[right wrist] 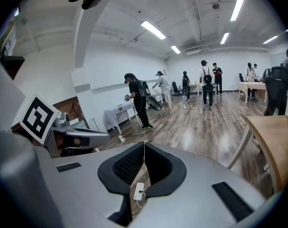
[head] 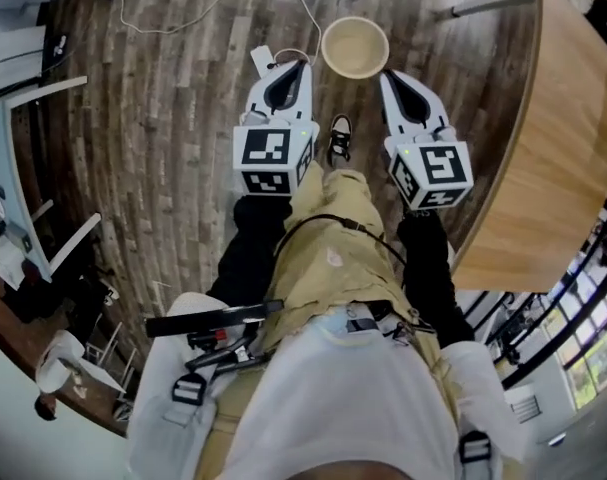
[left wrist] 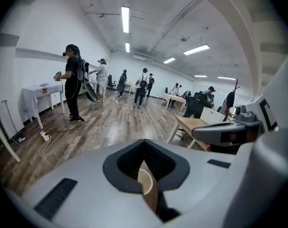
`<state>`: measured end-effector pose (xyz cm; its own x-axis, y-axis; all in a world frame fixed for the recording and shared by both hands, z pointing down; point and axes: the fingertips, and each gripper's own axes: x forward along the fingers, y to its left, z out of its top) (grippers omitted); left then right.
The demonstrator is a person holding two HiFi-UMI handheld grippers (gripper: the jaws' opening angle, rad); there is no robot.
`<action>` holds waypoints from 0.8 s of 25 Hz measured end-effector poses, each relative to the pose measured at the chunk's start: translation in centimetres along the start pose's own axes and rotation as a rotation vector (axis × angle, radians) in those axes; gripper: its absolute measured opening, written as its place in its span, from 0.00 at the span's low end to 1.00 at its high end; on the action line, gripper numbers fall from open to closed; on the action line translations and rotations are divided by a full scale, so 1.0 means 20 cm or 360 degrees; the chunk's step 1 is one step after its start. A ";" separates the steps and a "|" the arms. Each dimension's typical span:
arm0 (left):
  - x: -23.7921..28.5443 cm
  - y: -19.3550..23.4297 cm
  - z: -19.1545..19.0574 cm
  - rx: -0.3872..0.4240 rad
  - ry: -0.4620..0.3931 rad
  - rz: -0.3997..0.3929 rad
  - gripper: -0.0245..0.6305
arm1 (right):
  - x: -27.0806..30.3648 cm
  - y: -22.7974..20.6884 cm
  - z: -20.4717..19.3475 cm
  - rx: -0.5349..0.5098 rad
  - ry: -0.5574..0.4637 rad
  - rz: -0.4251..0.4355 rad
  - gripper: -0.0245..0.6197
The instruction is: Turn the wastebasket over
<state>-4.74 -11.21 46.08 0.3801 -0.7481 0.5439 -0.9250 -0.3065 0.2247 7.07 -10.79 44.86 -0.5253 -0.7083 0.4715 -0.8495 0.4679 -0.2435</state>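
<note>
Head view, basket: The basket (head: pixel 355 48) stands upright on the floor (head: pixel 183 118) at upper centre of the frame, with its mouth open to the camera and its long axis vertical.
Head view, grippers: The left gripper (head: pixel 291 68) points at the rim from lower left and the right gripper (head: pixel 393 76) from lower right. The basket lies just ahead, between the two tips, and neither is clearly nearer.
Left gripper view, jaws: The jaws are together at the tip and clamped on nothing. Through the slit at lower centre a pale arc of the basket's rim shows, so the basket sits ahead of and below this gripper's line.
Right gripper view, jaws: The jaws are together and hold nothing. The slit at lower centre shows bare floor and a white plug (right wrist: pixel 139 192), not the basket, which lies off this gripper's line.
Next move, as judged: Both pairs of jaws would need to part before taking the rim from opposite sides. The tip-over turns on that flanking position.
</note>
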 end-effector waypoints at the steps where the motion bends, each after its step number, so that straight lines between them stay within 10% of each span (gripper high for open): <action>1: 0.07 0.04 -0.06 -0.0009 0.0030 0.0004 0.04 | 0.07 -0.04 -0.08 0.0019 0.0044 -0.0007 0.07; 20: 0.79 0.45 -1.72 -0.0136 0.0667 -0.0084 0.04 | 1.08 -0.32 -1.82 0.0031 0.0627 0.0200 0.07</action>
<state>-7.03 -5.59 84.59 0.4111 -0.4235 0.8072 -0.9074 -0.2751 0.3177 2.92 -9.92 87.55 -0.5698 -0.3880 0.7244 -0.7825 0.5254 -0.3341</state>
